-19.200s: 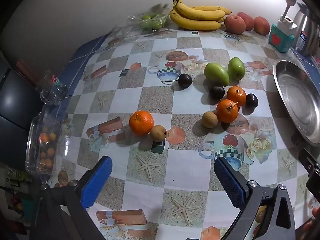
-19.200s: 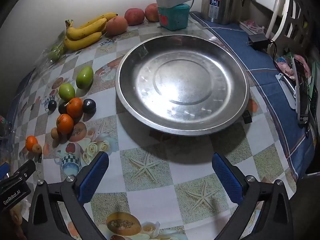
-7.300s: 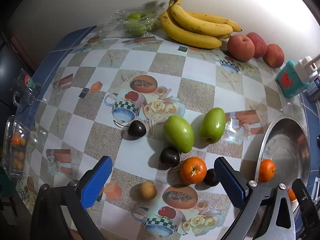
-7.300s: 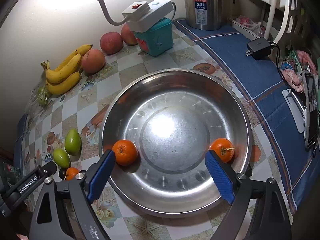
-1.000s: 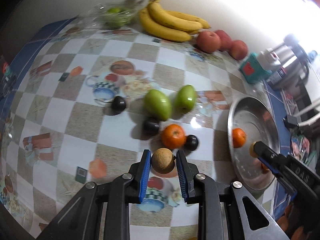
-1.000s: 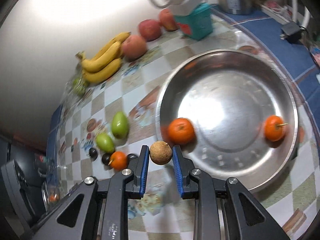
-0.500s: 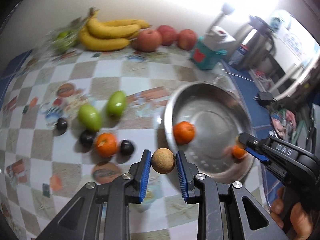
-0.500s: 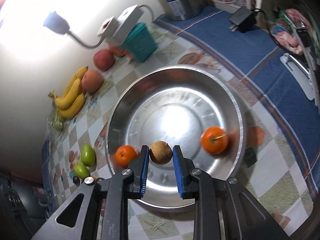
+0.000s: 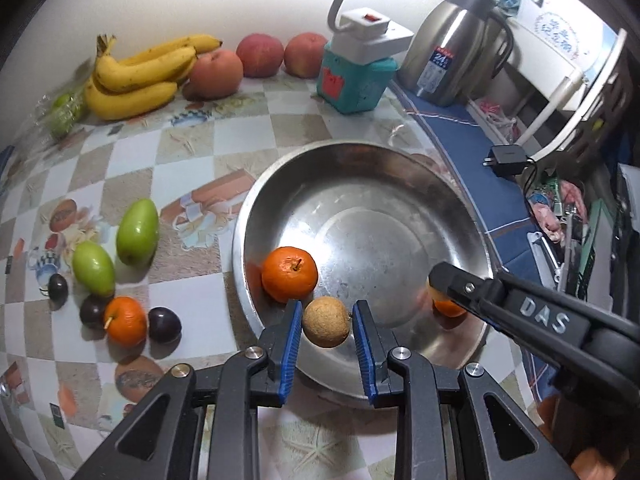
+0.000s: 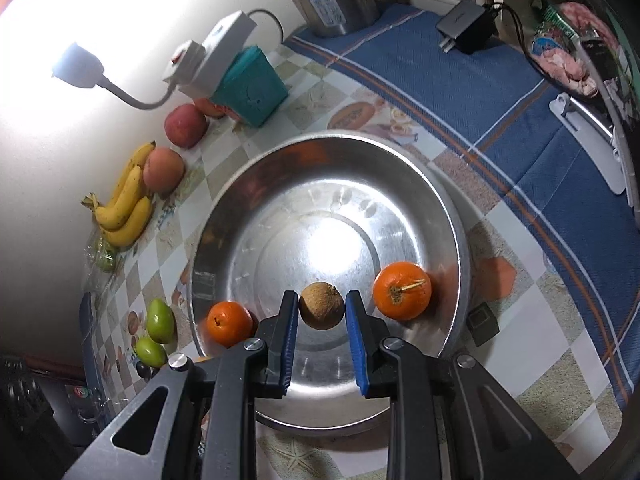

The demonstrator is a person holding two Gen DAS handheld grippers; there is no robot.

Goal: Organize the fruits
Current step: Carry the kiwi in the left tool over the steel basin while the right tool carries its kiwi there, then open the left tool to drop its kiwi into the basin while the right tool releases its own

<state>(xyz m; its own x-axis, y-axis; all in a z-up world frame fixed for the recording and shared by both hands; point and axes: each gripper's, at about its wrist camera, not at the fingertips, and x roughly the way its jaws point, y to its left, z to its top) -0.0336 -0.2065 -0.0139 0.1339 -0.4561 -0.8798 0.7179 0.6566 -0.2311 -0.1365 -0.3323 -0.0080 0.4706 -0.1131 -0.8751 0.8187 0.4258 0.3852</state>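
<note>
Left wrist view: left gripper (image 9: 326, 322) clamps a brown fruit (image 9: 325, 321) over steel basin (image 9: 460, 216) w/ 2 oranges. Right gripper (image 10: 322, 312) likewise pinches its brown fruit (image 10: 321, 311).

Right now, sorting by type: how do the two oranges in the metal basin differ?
The stemmed orange looks bigger in the right wrist view and carries a thin stick-like stem; the plain orange shows only a small dark navel. They lie on opposite sides of the basin. Both are round, bright orange and loose.
</note>
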